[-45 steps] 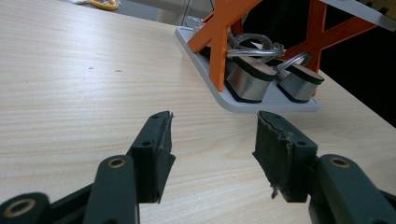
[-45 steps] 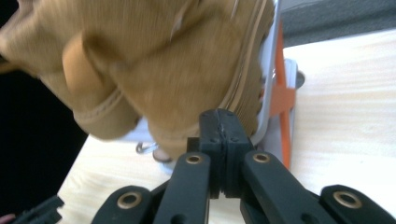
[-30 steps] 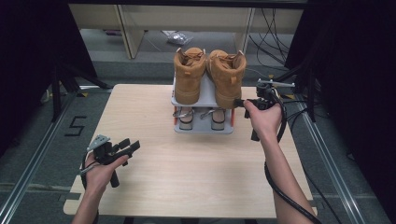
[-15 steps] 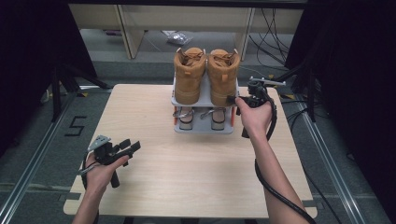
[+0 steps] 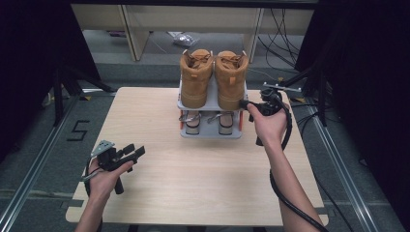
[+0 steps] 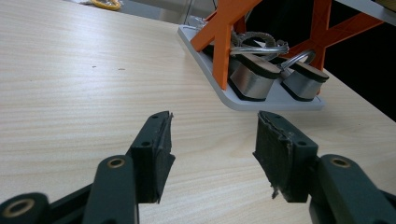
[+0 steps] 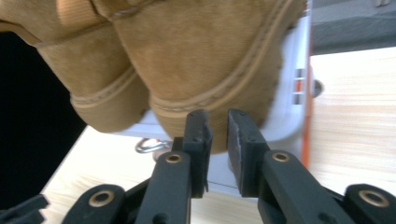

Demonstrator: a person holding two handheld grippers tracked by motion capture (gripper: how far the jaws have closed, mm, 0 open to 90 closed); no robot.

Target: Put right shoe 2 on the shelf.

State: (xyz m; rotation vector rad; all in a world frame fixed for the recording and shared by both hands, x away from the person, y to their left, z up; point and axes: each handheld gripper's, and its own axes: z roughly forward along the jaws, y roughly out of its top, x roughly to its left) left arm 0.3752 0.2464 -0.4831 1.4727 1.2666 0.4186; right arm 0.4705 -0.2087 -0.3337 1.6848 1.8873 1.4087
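- High view: my right gripper [image 5: 249,105] sits at the right end of the grey shoe rack [image 5: 211,133], which stands by the table's [image 5: 159,193] far edge, a little right of centre. A second ago this hand was lower and farther right, off the rack's corner; now it has closed in on the heel of the right boot [image 5: 231,79].
- Both tan boots stay side by side on the rack's top shelf, the left boot [image 5: 196,77] untouched, and the pair of sandals [image 5: 207,121] stays on the lower shelf.
- Right gripper view: my jaws have just been opening from a clenched state to a narrow gap. The right gripper [image 7: 217,128] points at the sole edge of the right boot [image 7: 205,60], and the pads do not press on it; nothing is between them.
- Left gripper view: my left gripper [image 6: 212,140] hangs released, jaws wide apart over bare wood, with the shoe rack [image 6: 261,100] and its orange legs farther off.
- High view: my left gripper [image 5: 135,151] rests near the table's near-left corner, just where it was a second ago, well apart from the rack.
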